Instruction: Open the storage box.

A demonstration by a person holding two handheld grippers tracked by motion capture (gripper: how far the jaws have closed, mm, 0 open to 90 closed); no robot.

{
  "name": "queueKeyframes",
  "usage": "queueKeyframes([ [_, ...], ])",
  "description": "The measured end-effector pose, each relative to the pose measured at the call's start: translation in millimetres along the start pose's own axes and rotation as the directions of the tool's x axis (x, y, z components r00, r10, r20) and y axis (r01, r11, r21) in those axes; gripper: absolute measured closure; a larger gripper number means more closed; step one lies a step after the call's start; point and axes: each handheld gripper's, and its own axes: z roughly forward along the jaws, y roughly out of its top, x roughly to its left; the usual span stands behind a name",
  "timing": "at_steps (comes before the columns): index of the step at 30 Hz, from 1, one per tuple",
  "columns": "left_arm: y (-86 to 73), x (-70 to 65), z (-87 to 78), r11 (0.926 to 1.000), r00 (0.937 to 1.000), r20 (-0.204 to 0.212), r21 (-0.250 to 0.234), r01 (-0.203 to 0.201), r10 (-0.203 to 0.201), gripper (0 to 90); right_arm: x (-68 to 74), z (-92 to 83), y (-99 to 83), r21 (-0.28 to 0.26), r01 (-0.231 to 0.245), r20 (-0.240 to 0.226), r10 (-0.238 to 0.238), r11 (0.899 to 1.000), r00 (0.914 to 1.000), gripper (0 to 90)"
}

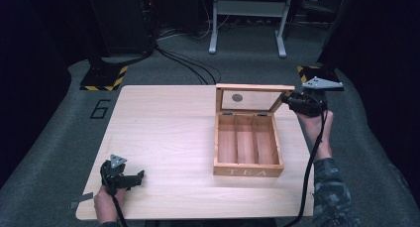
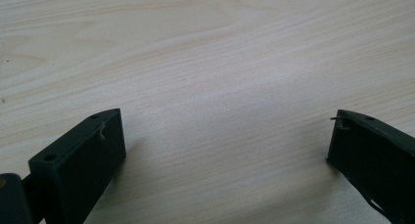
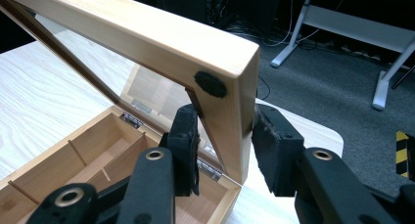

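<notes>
high view: tea box point(image 1: 248, 147) near table point(image 1: 163, 133) right edge, lid point(image 1: 253, 97) raised; right gripper point(image 1: 288, 101) at lid's right corner | left gripper view: left gripper point(image 2: 225, 136) jaws wide apart, holding nothing, over bare table | right gripper view: jaws clamped on lid's side rail

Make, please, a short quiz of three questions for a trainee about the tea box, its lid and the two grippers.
1. True or false: the lid of the tea box stands open.
2. Which gripper clamps the lid's frame?
3. The left gripper has its jaws: A) wide apart over the bare table, B) shut on a teabag.

Key:
1. True.
2. The right gripper, at the frame's side edge.
3. A.
</notes>
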Motion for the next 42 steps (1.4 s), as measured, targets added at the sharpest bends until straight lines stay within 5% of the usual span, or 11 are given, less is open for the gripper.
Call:
queueKeyframes([
  [22,0.0,0.0,0.0,1.0,1.0,0.0,0.0,0.0,0.0,0.5,3.2,-3.8,-4.5,-0.003,0.005,0.0,-0.005,1.0,1.0,62.0],
  [42,-0.1,-0.2,0.0,1.0,1.0,0.0,-0.001,0.0,0.0,0.4,18.4,-18.6,-28.8,-0.016,-0.009,-0.005,0.009,1.0,0.9999,59.8],
])
